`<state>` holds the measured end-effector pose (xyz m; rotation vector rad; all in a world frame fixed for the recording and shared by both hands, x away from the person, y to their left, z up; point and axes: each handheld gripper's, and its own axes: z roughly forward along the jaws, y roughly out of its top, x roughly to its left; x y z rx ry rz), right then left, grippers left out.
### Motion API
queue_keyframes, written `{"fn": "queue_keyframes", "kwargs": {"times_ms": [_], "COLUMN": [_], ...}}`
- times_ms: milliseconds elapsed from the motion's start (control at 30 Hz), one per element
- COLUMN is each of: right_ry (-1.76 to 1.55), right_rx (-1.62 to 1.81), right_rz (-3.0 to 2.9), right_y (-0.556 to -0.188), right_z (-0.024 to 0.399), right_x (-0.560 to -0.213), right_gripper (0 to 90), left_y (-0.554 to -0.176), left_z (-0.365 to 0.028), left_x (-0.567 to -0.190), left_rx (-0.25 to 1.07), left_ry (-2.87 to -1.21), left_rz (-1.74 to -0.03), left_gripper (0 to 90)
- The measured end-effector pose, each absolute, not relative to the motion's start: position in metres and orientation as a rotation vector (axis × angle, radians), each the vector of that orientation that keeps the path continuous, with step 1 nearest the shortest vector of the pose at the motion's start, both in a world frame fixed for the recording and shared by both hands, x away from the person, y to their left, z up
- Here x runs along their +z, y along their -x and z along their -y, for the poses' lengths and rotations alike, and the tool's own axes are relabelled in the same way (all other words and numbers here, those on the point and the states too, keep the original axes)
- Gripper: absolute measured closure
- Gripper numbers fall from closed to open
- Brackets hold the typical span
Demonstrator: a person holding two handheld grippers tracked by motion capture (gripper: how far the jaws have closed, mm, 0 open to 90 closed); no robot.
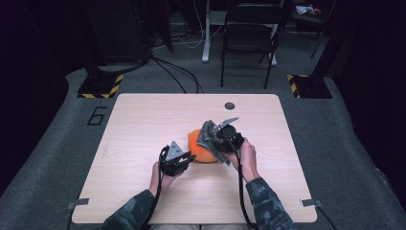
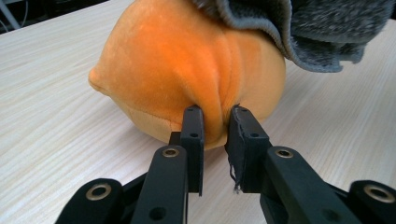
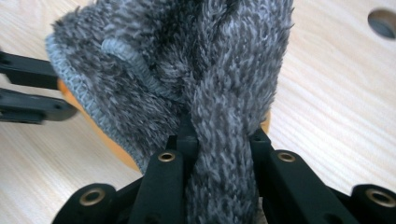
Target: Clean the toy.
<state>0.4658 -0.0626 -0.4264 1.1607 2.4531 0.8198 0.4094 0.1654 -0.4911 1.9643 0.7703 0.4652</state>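
Dark room, grey carpet, light wood table [image 1: 143, 143] with a round cable hole [image 1: 230, 106] near its far edge; a black chair [image 1: 249, 33] and two hazard-striped stand bases [image 1: 100, 86] sit beyond it. Orange plush toy [image 1: 197, 149] lies on the table a bit right of centre, toward the near half. Left gripper [image 1: 190, 157] comes in from the toy's near-left side; in the left gripper view its jaws are pinching a fold of the orange plush [image 2: 187, 70] low on its side, pads pressed into the fabric with a ridge of it bunched between them, toy resting on the wood. Right gripper [image 1: 216, 139] is at the toy's right, jaws clamped on a bunched grey fuzzy cloth [image 1: 209, 136]; in the right gripper view the cloth [image 3: 196, 84] runs down between the jaws and fans out above them, hemmed edge visible at left. Cloth drapes over the top right of the toy, touching it. Both forearms in camo sleeves [image 1: 261, 201] enter from the bottom edge.
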Motion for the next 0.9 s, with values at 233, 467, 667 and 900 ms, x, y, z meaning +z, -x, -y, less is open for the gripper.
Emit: {"fn": "queue_keyframes", "kwargs": {"times_ms": [233,467,667,900], "right_ry": [-1.367,-1.333,-1.368,-1.488], "right_rx": [0.909,0.874,0.758,0.663], "right_rz": [-2.463,-2.456,-2.435,-2.495], "right_y": [-0.481,-0.479,-0.482,-0.495], "right_z": [0.094,0.089,0.1,0.109], "right_x": [-0.443,-0.442,-0.448,-0.485], "right_gripper": [74.3,74.3,74.1,74.1], "left_y": [-0.413,-0.412,-0.416,-0.417], "left_z": [-0.169,-0.166,-0.169,-0.168], "left_x": [-0.494,-0.495,-0.497,-0.497], "left_rx": [0.442,0.479,0.493,0.5], "left_ry": [-1.943,-1.964,-1.97,-1.96], "left_rz": [-0.784,-0.788,-0.814,-0.793], "left_gripper": [80.8,83.5,84.3,83.8]}}
